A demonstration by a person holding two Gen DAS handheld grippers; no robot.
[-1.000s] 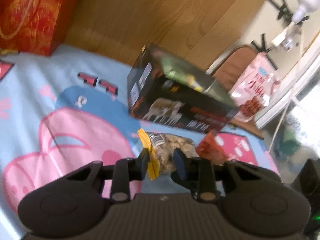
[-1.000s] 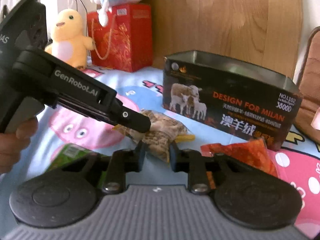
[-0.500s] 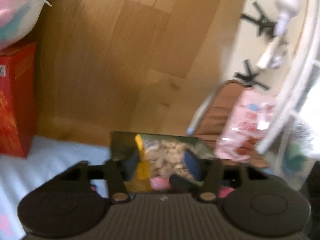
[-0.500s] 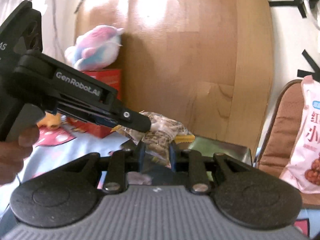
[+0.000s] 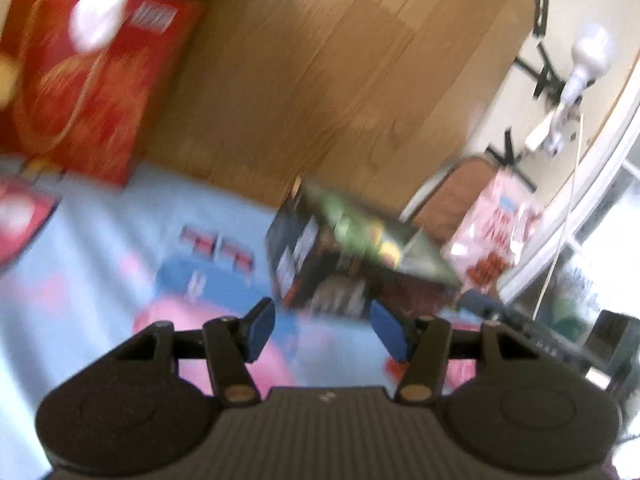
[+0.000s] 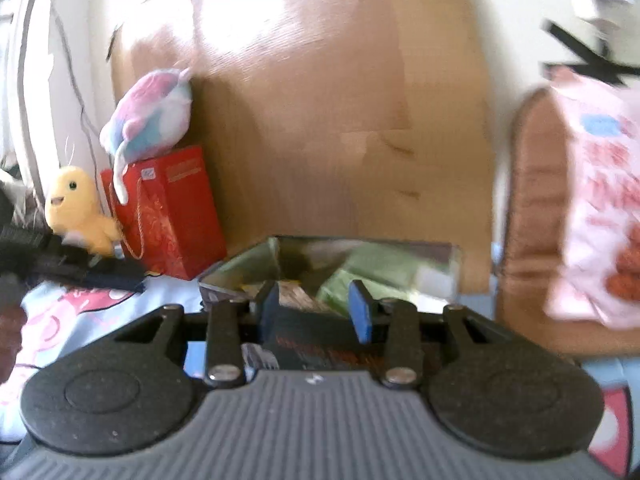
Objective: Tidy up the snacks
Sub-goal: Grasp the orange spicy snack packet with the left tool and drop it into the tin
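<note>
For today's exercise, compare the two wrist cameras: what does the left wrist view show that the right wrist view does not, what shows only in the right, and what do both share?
Only the left wrist view: the left gripper, open and empty, and a white lamp on the wall.

Only the right wrist view: the right gripper, jaws just opened, nothing pressed between them, and a yellow plush chick.

Both share: the dark box holding green packets, the red gift bag, the pink snack bag and the wooden headboard.

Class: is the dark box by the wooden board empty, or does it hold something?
Holds something: green packets lie inside the open-topped dark box.
</note>
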